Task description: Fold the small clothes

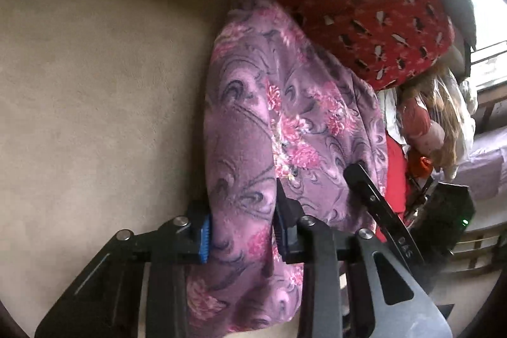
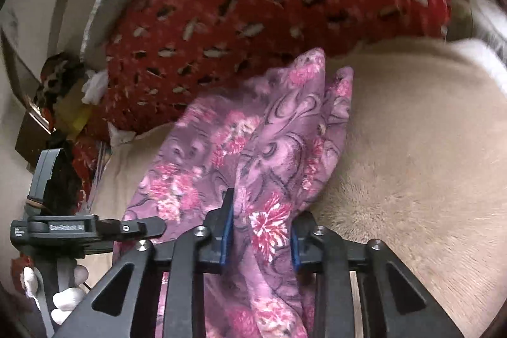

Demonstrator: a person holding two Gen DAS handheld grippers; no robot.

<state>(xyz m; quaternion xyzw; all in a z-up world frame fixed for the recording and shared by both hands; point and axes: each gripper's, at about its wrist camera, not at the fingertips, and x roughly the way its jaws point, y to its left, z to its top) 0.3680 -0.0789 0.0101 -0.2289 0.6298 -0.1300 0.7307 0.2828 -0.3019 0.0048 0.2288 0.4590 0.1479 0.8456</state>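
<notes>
Beige blanket (image 1: 95, 84), both grippers pinch purple garment (image 2: 269, 148)

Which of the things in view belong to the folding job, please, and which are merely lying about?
Part of the job:
- purple floral garment
- left gripper, clamped on it
- right gripper, fabric between its fingers
- beige blanket, the surface beneath

Lying about:
- red patterned fabric behind
- clutter pile at the side
- window

Your purple garment (image 1: 253, 122) with pink flowers and dark swirls is bunched lengthwise into a thick, folded strip. It stretches across the beige blanket (image 1: 95, 84), its far end touching the red patterned cover (image 1: 364, 5).
</notes>
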